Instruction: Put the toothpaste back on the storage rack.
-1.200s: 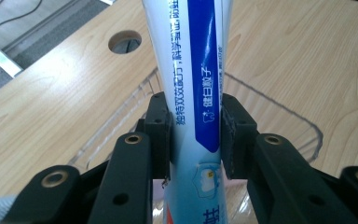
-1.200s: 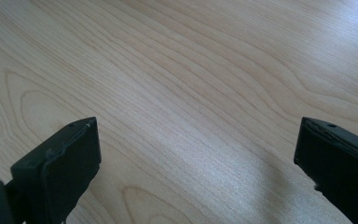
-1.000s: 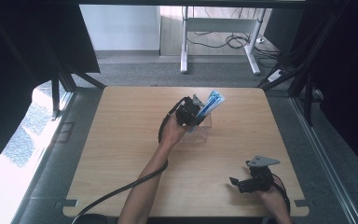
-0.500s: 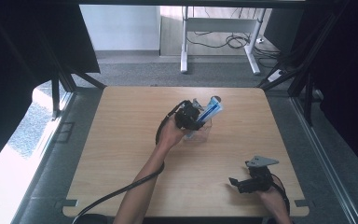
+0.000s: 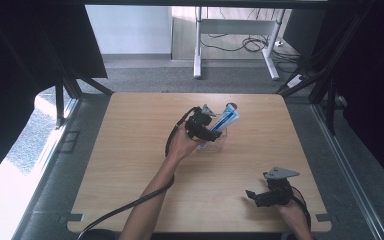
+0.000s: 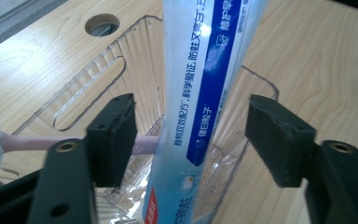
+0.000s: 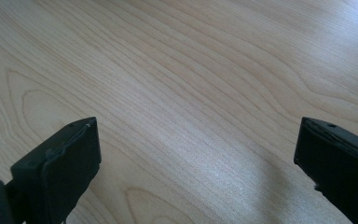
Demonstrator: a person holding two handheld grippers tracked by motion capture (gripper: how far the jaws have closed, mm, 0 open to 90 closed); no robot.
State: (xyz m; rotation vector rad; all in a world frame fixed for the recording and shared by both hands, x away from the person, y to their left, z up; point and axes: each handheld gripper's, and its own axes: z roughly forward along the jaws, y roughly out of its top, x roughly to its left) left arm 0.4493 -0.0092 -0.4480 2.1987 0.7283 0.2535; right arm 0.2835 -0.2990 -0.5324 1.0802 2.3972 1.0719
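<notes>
A blue-and-white toothpaste tube [image 6: 205,93] stands tilted in a clear plastic container [image 6: 98,79] at the table's middle. My left gripper [image 6: 191,135] is open around the tube, with a gap on both sides between jaws and tube. A pink toothbrush [image 6: 28,142] with white bristles lies across the container behind the left jaw. From above, the left gripper [image 5: 216,133] sits at the container [image 5: 215,146] with the tube [image 5: 227,121] leaning up and away. My right gripper [image 5: 252,195] rests open near the front right corner, over bare wood [image 7: 191,70].
The wooden table [image 5: 130,165] has a round cable hole [image 6: 102,24] just beyond the container. A black cable trails from the left forearm off the front edge. Dark frame posts stand at both back corners, and a desk's legs stand on the floor beyond.
The toothpaste tube has come down from a raised tilt above the table into the clear container. The left gripper moved down with it. The right gripper has stayed put.
</notes>
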